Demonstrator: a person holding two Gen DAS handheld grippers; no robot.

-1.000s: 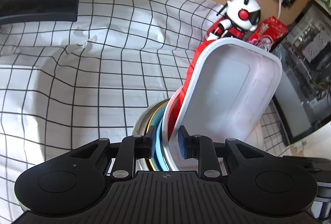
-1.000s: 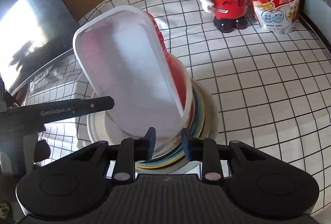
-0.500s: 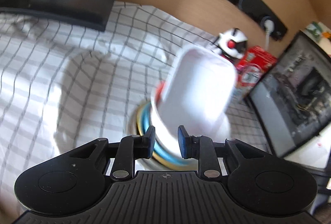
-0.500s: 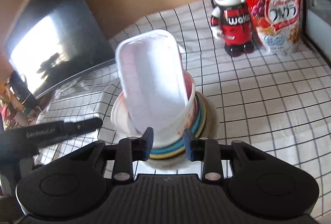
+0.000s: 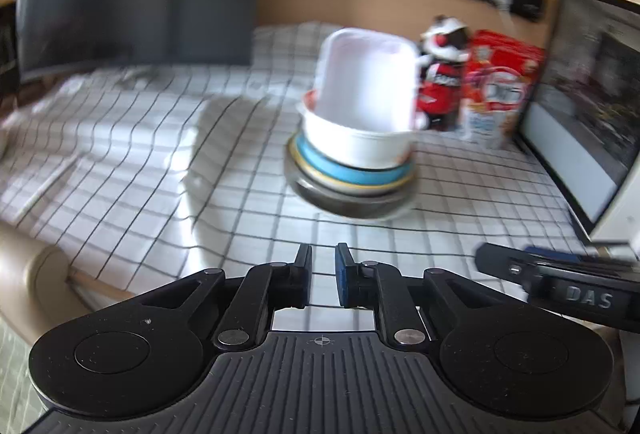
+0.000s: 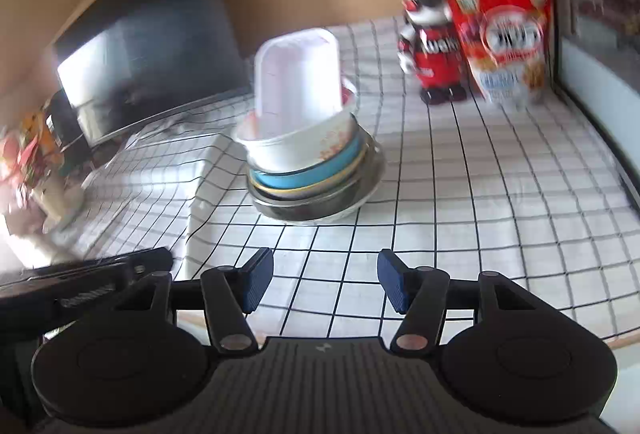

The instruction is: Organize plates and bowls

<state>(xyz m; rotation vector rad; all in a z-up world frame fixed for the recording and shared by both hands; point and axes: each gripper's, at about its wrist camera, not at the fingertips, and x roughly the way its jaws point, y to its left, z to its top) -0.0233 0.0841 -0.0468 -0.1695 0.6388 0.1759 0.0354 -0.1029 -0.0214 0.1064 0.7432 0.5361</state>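
A stack stands on the checked cloth: a metal bowl (image 6: 320,203) at the bottom, then a yellow-rimmed plate, a blue plate (image 6: 308,173) and a white bowl (image 6: 300,145). A white rectangular dish (image 6: 298,81) leans on end inside that bowl. The left wrist view shows the same stack, with the dish (image 5: 366,81) over the white bowl (image 5: 356,145). My left gripper (image 5: 323,266) is shut and empty, well short of the stack. My right gripper (image 6: 325,274) also hangs back; its jaws are opening with nothing between them.
A red-and-white toy robot (image 6: 434,49) and a red cereal bag (image 6: 504,33) stand behind the stack on the right. A dark monitor (image 6: 152,53) is at the back left, another screen (image 5: 588,121) on the right. The tablecloth (image 6: 480,193) ends near both grippers.
Both grippers have drawn back from the stack, which now stands farther off. The left jaws have closed and the right jaws have spread wider.
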